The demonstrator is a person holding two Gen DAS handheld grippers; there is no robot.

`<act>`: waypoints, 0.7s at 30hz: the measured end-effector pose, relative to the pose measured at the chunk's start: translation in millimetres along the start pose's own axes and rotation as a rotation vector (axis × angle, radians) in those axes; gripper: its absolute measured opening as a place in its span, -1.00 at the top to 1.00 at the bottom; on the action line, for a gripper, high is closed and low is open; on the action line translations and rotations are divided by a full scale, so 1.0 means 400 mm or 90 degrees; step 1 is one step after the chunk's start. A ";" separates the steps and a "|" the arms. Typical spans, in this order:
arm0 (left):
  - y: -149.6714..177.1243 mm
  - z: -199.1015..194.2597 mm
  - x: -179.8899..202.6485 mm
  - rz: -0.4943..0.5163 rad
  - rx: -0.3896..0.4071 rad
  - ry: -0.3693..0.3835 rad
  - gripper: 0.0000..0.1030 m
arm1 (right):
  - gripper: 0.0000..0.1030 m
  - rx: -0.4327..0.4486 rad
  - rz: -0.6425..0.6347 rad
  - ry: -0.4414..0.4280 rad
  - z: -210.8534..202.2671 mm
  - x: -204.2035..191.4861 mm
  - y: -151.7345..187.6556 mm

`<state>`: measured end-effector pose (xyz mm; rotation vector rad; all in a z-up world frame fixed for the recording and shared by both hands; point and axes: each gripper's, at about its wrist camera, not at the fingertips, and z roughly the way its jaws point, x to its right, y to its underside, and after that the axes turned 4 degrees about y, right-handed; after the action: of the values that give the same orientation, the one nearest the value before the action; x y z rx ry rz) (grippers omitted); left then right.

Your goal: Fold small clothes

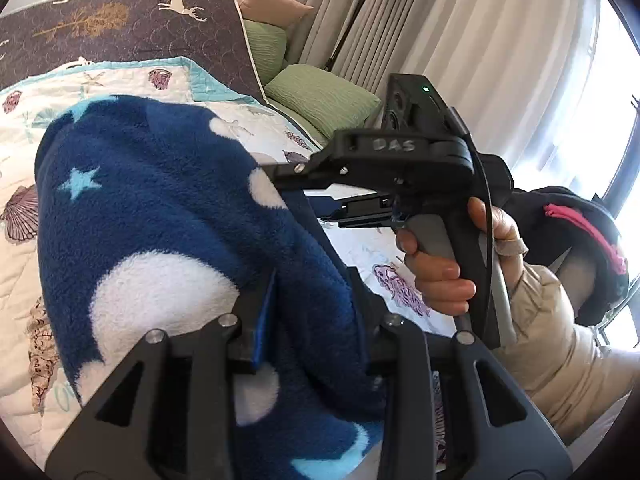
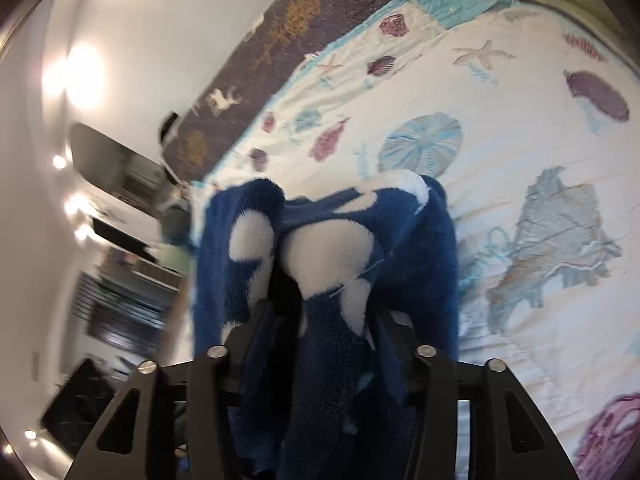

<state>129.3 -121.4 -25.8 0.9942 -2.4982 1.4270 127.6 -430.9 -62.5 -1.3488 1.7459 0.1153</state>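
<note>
A: Which step is in hand?

B: The blue fleece garment (image 1: pixel 168 208) is held above the quilt (image 1: pixel 24 280), grasped by left gripper (image 1: pixel 312 344) and right gripper (image 2: pixel 324 320); both sets of fingers are clenched on fleece.

A: And next?

B: Spreading it flat on the bed is probably required.

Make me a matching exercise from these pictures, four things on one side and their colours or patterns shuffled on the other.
Things:
1. fleece garment
2. quilt
3. pillow
4. floor lamp

Colours:
A. green
B. navy with white patches and light blue stars
C. black
D. white with seashells and starfish

Pairs: 1-B, 2-D, 3-A, 4-C
</note>
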 end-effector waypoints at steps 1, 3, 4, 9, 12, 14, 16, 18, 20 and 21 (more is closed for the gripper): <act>0.007 -0.004 0.000 -0.002 0.000 0.002 0.31 | -0.10 0.001 -0.002 -0.005 -0.002 -0.001 -0.001; 0.009 -0.003 0.004 0.003 -0.002 0.001 0.31 | -0.23 -0.004 -0.020 -0.016 -0.001 -0.013 0.001; 0.004 0.001 0.004 0.007 -0.002 -0.001 0.31 | -0.23 -0.010 -0.027 -0.027 0.001 -0.019 0.001; -0.013 0.034 0.010 0.017 -0.009 -0.007 0.28 | -0.43 -0.024 -0.041 -0.086 -0.018 -0.033 -0.004; -0.013 0.039 0.017 0.021 -0.011 -0.007 0.24 | -0.59 -0.039 -0.064 -0.106 -0.009 -0.053 -0.003; -0.005 0.037 0.029 0.030 -0.012 -0.010 0.23 | -0.60 -0.057 -0.088 -0.055 0.017 -0.072 -0.002; 0.000 0.035 0.038 0.039 -0.012 -0.018 0.23 | -0.60 -0.078 -0.100 -0.014 0.055 -0.085 -0.001; 0.007 0.021 0.044 0.041 -0.006 -0.042 0.17 | -0.27 -0.099 -0.104 0.030 0.098 -0.095 0.000; 0.021 -0.009 0.064 0.047 0.001 -0.067 0.11 | 0.34 -0.105 -0.100 0.010 0.112 -0.107 -0.003; 0.030 -0.028 0.072 0.051 0.007 -0.069 -0.01 | 0.41 -0.096 -0.109 0.011 0.106 -0.118 -0.003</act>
<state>97.3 -122.5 -17.4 1.0100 -2.6373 1.4476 153.3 -373.5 -55.0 -1.6073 1.6550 0.1434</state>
